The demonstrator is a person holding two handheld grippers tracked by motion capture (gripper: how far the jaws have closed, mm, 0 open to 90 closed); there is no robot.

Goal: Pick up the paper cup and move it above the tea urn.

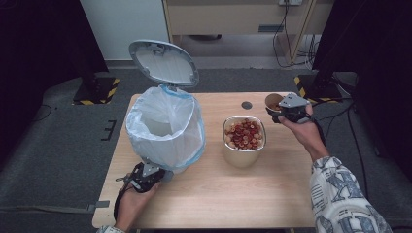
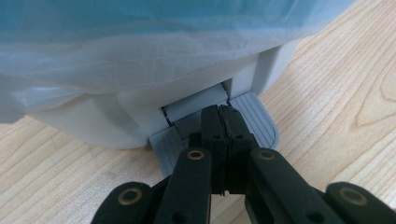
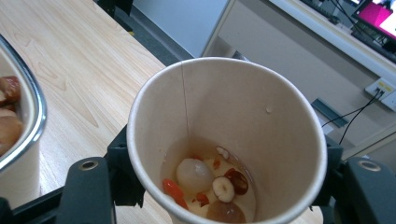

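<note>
The paper cup [image 3: 227,140], tan outside and pale inside, held dregs of liquid with red berries and fruit bits. The right gripper [image 1: 286,112] clamped its sides above the tabletop's [image 1: 272,194] far right corner. The left gripper [image 2: 223,122], jaws together, pressed the bin's pedal [image 2: 256,122].

Steel bowl [image 1: 244,141] heaped with red dried fruit, mid worktop [image 1: 272,194]. Dark round hole [image 1: 247,105] near far edge. Hazard-striped stand bases [image 1: 94,91] on grey floor.
</note>
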